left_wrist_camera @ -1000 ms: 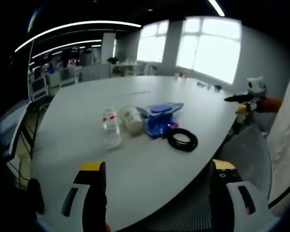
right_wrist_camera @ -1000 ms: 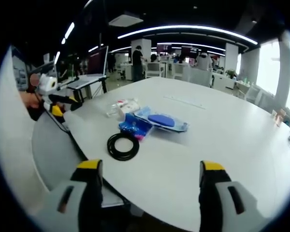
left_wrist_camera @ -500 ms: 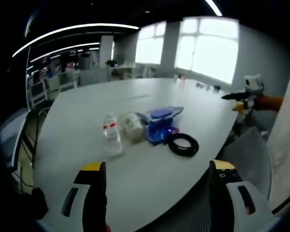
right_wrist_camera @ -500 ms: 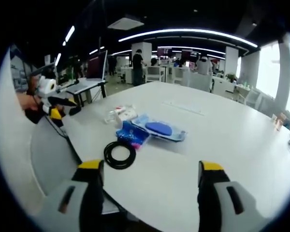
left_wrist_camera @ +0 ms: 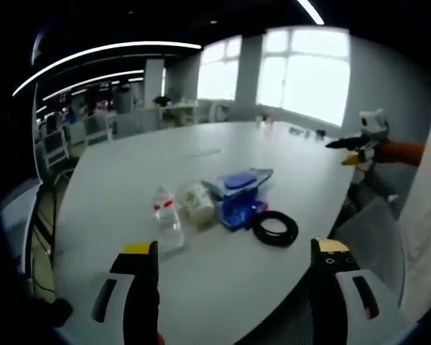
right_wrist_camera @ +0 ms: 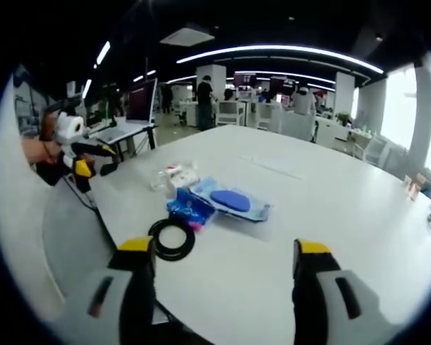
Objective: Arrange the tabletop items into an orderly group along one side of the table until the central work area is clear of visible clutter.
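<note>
A small cluster lies on the large white table (left_wrist_camera: pixel 129 165): a clear water bottle (left_wrist_camera: pixel 166 218) with a red label, a white paper cup (left_wrist_camera: pixel 198 202) on its side, a blue packet (left_wrist_camera: pixel 239 203), a clear bag with a blue pad (left_wrist_camera: pixel 241 180) and a black cable coil (left_wrist_camera: pixel 276 228). My left gripper (left_wrist_camera: pixel 230 277) hangs open above the near table edge, short of the bottle. In the right gripper view the coil (right_wrist_camera: pixel 171 238), blue packet (right_wrist_camera: pixel 189 205), bag (right_wrist_camera: pixel 230 200) and bottle (right_wrist_camera: pixel 163 178) lie ahead. My right gripper (right_wrist_camera: pixel 223 277) is open, nothing between its jaws. The left gripper (right_wrist_camera: pixel 82 154) enters at left.
The right gripper (left_wrist_camera: pixel 360 144), held by an orange sleeve, shows at the far right of the left gripper view. A grey chair (right_wrist_camera: pixel 72 230) stands beside the table edge. Desks, monitors and people fill the office behind. Small items (left_wrist_camera: pixel 305 129) sit at the table's far end near bright windows.
Both cameras have drifted slightly; the cluster sits a little lower and closer in both views. The items themselves have not moved, and both grippers stay open.
</note>
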A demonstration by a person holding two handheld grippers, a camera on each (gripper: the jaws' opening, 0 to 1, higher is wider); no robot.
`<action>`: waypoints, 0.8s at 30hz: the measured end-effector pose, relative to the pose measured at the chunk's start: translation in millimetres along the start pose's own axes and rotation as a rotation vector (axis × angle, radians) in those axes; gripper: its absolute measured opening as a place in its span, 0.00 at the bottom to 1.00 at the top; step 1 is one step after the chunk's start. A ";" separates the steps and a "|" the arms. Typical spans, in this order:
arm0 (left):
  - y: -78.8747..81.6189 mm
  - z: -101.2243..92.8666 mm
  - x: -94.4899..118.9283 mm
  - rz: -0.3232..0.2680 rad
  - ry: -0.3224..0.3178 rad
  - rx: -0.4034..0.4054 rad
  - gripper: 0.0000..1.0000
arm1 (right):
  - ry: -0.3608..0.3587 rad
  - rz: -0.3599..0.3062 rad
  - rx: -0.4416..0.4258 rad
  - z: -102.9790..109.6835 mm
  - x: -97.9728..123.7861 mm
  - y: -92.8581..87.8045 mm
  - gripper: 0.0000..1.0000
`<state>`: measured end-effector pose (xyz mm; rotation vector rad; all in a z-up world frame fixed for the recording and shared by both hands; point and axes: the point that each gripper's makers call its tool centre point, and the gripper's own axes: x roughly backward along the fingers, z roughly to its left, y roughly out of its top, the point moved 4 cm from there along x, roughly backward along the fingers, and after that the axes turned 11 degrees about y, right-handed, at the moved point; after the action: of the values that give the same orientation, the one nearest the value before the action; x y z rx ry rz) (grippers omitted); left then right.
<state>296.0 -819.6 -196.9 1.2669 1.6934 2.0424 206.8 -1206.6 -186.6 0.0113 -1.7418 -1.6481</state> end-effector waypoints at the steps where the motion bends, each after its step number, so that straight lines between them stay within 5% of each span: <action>1: 2.3 0.6 -1.7 -0.002 -0.001 -0.003 0.84 | -0.001 0.001 0.005 -1.3 -0.3 2.4 0.77; 24: 41.1 6.3 -35.0 -0.041 -0.032 -0.038 0.83 | 0.005 0.000 0.026 -12.1 -14.3 36.2 0.73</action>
<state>336.4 -850.5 -177.6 1.2361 1.6453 2.0109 240.0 -1203.8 -163.0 0.0274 -1.7588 -1.6238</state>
